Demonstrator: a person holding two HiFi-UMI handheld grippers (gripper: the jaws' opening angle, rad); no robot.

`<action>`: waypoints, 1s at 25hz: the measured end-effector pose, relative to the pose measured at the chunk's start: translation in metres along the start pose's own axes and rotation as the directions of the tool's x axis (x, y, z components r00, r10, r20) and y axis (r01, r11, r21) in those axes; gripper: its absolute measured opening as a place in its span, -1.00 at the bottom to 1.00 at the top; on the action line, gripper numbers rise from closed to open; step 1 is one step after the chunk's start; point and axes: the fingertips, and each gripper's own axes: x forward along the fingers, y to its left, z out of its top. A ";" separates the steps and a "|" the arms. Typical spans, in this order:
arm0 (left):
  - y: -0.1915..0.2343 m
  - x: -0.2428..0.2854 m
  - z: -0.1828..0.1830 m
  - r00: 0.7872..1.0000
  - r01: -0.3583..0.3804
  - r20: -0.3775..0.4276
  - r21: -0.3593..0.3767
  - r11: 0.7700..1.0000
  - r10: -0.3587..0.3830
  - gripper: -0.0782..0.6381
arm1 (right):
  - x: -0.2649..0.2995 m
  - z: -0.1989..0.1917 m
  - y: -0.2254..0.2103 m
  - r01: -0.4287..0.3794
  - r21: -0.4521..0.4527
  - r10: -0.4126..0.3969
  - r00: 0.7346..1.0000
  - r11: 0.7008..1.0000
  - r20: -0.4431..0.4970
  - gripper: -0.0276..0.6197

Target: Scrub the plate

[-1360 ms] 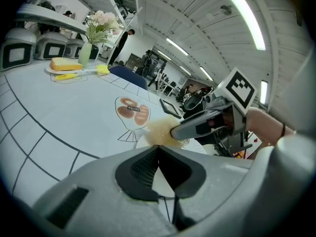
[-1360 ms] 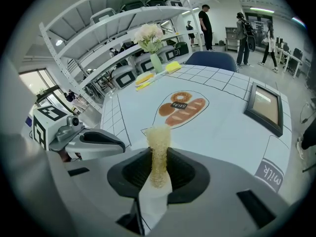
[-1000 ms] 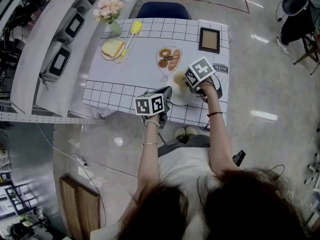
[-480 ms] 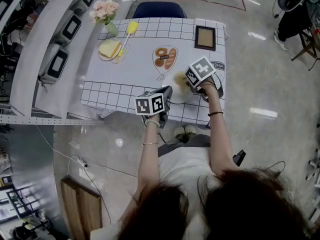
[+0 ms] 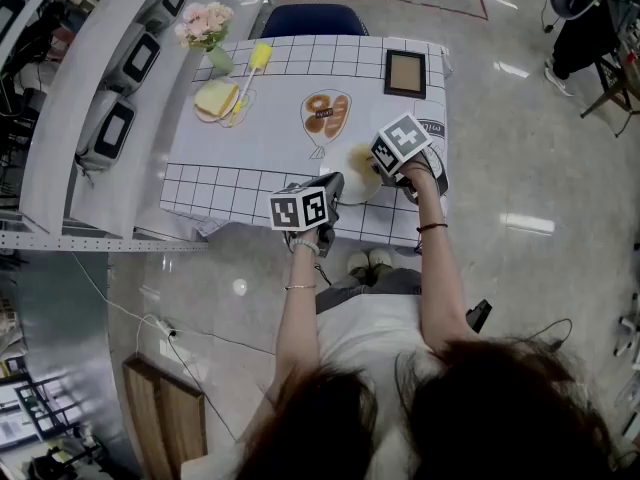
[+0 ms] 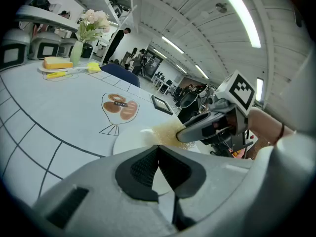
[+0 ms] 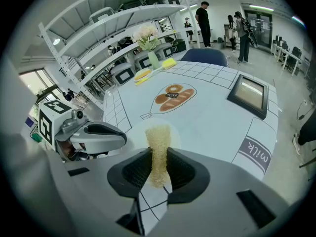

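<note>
Left tongs [image 6: 158, 149]: you had them closed down to a thin wedge, pads meeting at the tips, with the near rim of the plate pinched between them.
Right tongs [image 7: 159, 157]: you had them clamped narrow on the sponge, both pads pressing its sides; they came in from the right of your left tongs, close beside them.
Plate [image 6: 133, 139]: white and flat on the bench, it lay straight ahead of your left tongs and under the front of your right tongs.
Sponge [image 7: 158, 139]: yellowish and coarse, it stuck out forward past the right pads, and its free end rested on the side of the plate farthest from your left tongs.
Bench [image 5: 270, 138]: it was covered with a white cloth with a black grid border, and it carried the plate in front of both tongs.
Bread drawing [image 5: 326, 114]: it was printed on the cloth just beyond the plate, ahead of both tongs.
Picture frame [image 5: 405, 72]: it lay flat well beyond your right tongs, slightly to their right.
</note>
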 end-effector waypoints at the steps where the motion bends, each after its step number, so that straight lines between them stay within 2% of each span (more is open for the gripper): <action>1: -0.001 0.000 0.000 1.000 0.001 0.001 0.000 1.000 -0.001 -0.75 | 0.000 -0.001 0.000 -0.002 0.000 0.002 1.000 1.000 -0.001 -0.67; 25: -0.015 -0.004 -0.023 1.000 -0.006 -0.010 -0.006 1.000 0.006 -0.75 | -0.009 -0.028 0.012 -0.025 -0.015 0.025 0.999 1.000 -0.023 -0.67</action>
